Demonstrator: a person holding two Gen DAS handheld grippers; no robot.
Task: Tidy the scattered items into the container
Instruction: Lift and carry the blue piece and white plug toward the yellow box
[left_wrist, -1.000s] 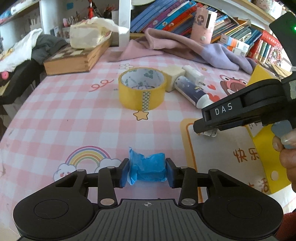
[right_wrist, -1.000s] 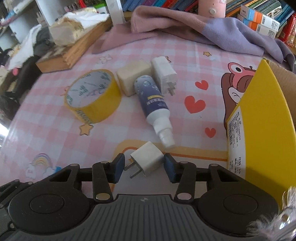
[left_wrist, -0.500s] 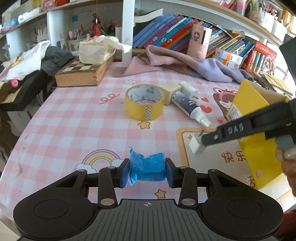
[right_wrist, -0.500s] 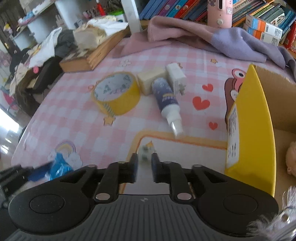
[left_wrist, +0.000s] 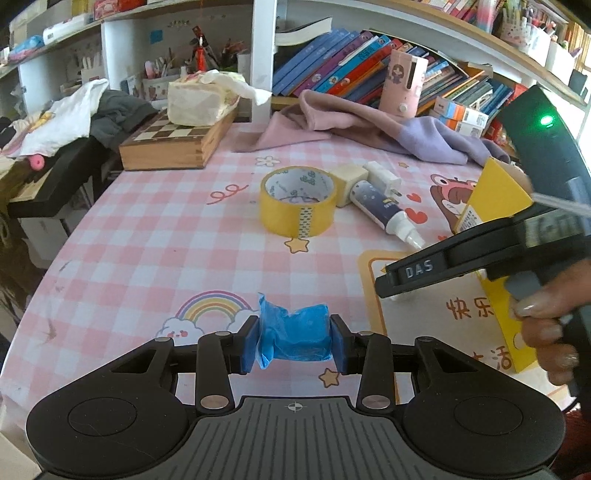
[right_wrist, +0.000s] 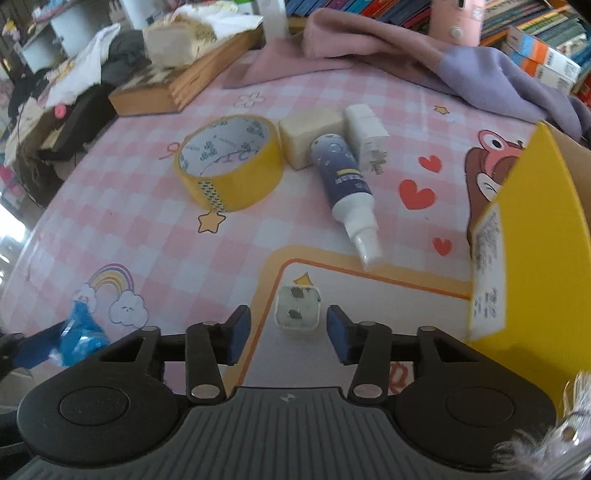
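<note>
Standing on end between the spread fingers of the right gripper (right_wrist: 289, 330), the small white plug adapter (right_wrist: 298, 307) shows its two prongs to the camera and touches neither blue pad; the jaws are wide, with a gap on each side of it, and whether it rests on the tablecloth (right_wrist: 147, 229) or hangs just above it cannot be told. It sits at the near edge of the scene, on the white panel inside the orange border printed on the cloth. To its right, close by, rises the yellow cardboard box (right_wrist: 535, 258), the container; its open top is only partly in view and what it holds cannot be made out. The left gripper (left_wrist: 294, 341) is clamped on a crumpled blue wrapped packet (left_wrist: 295, 336), pinched squarely between both pads and held over the rainbow print, to the left of the adapter. Farther off, near the middle of the table, lie the things not yet gathered: a roll of yellow tape (right_wrist: 229, 162), a cream block (right_wrist: 308, 131) just beside it, a dark blue spray bottle (right_wrist: 345, 184) on its side with its nozzle pointing near, and a white charger (right_wrist: 365, 136) touching the bottle's far end. Beyond these a pink and lilac cloth (right_wrist: 406, 55) is heaped at the far edge. The step in hand looks like picking up the adapter: the right jaws need to close evenly on its flat sides, then carry it rightward over the box wall, and the packet in the left gripper wants the same trip.
</note>
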